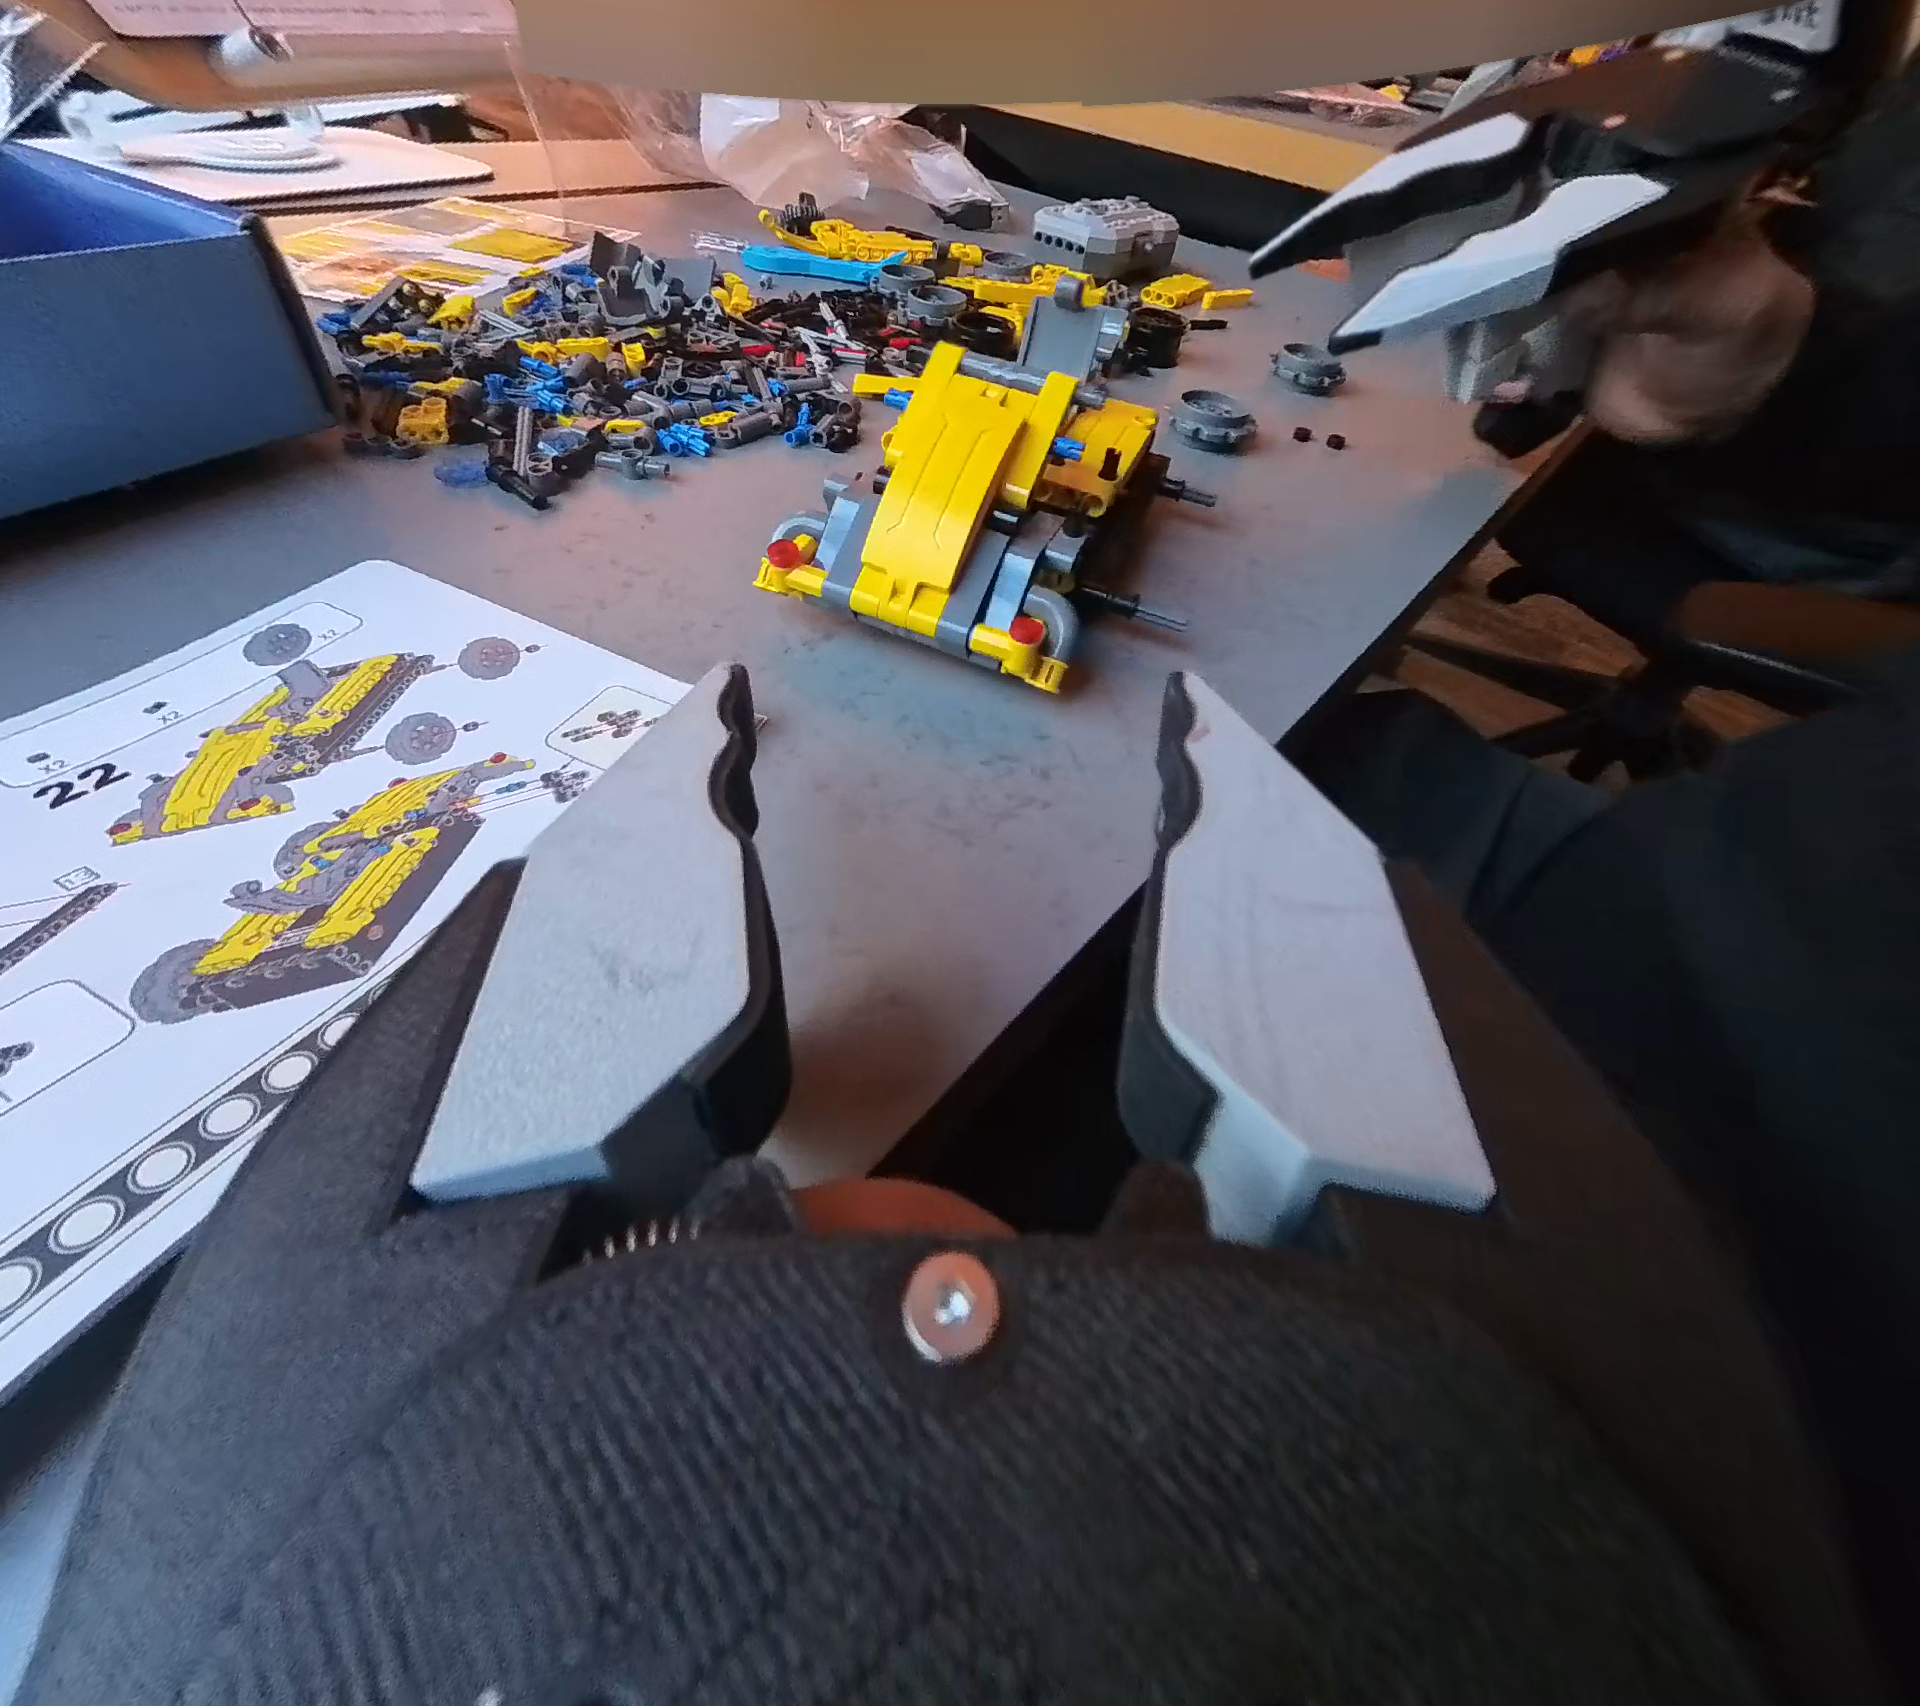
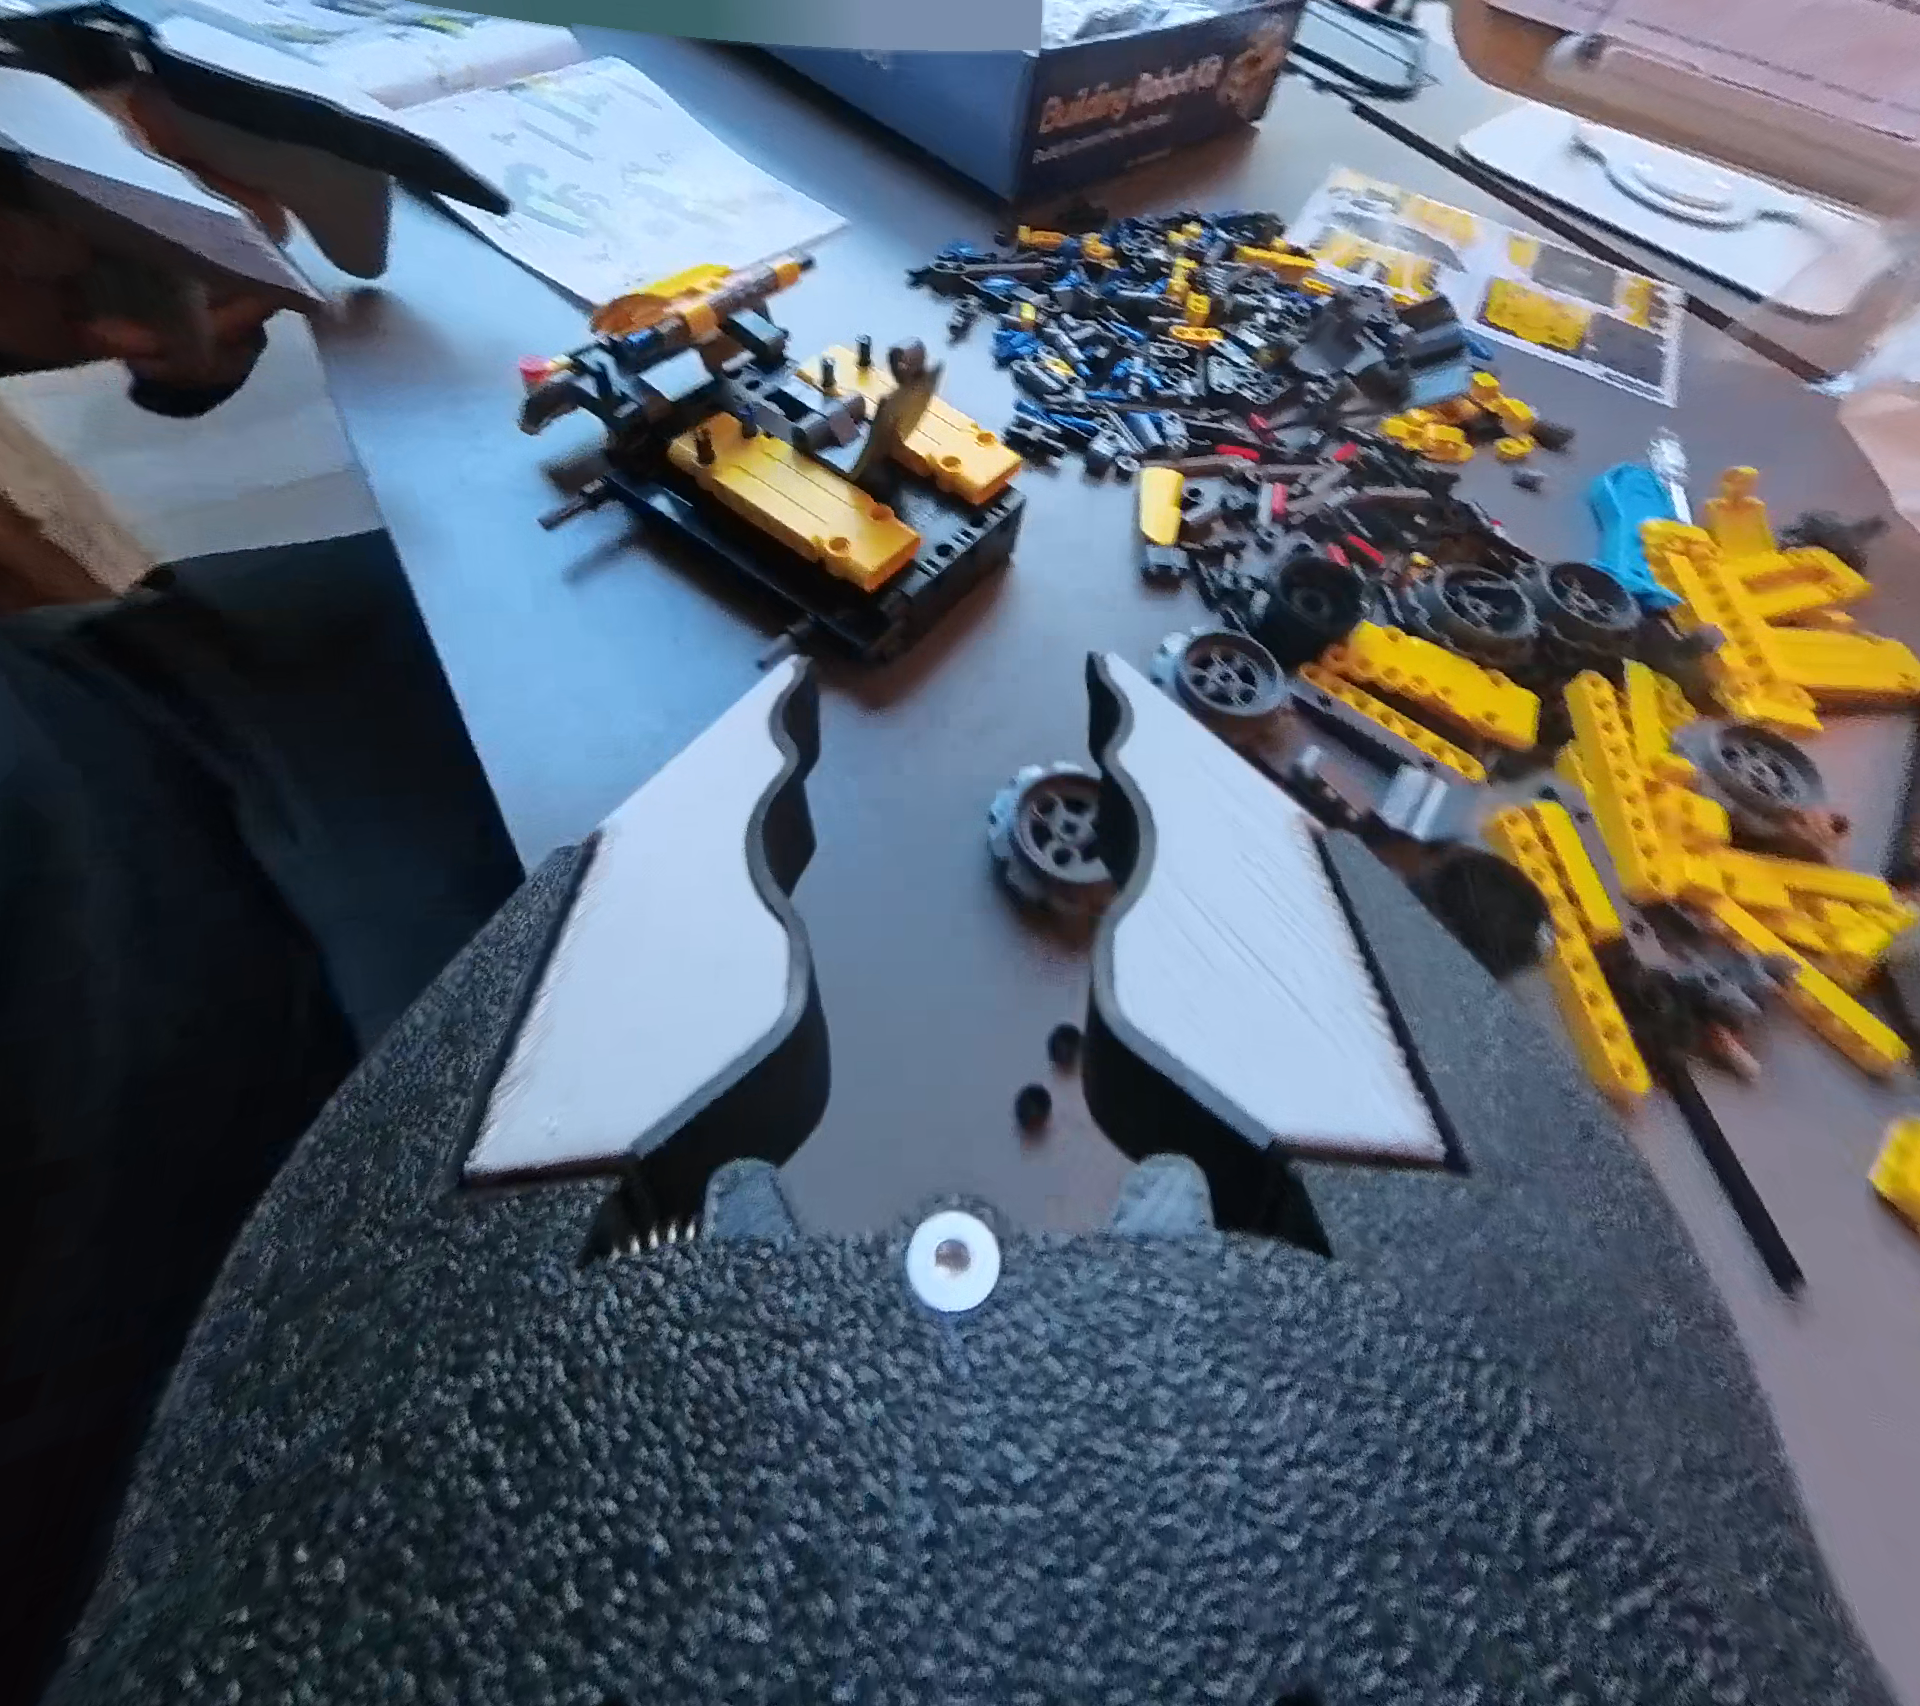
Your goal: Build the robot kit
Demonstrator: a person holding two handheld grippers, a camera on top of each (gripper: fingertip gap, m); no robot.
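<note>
A half-built yellow and grey brick vehicle [image 1: 966, 513] sits on the grey table [image 1: 644, 576]; it also shows in the right wrist view [image 2: 790, 482]. My left gripper [image 1: 956, 700] is open and empty, hovering just in front of the vehicle. My right gripper [image 2: 948, 690] is open and empty above the table, with a small grey wheel [image 2: 1049, 835] lying between its fingers beside the right finger [image 2: 1226, 908]. Two tiny black pins [image 2: 1047, 1074] lie below the wheel. The right gripper also shows in the left wrist view [image 1: 1299, 300], above two grey wheels [image 1: 1210, 418].
A heap of loose blue, black and yellow pieces [image 1: 603, 378] lies behind the vehicle. Yellow beams and black wheels [image 2: 1621, 721] lie at the right. An open instruction booklet [image 1: 249, 877] lies at the left, next to a blue box [image 1: 135, 326]. The table edge [image 1: 1444, 576] runs along the right.
</note>
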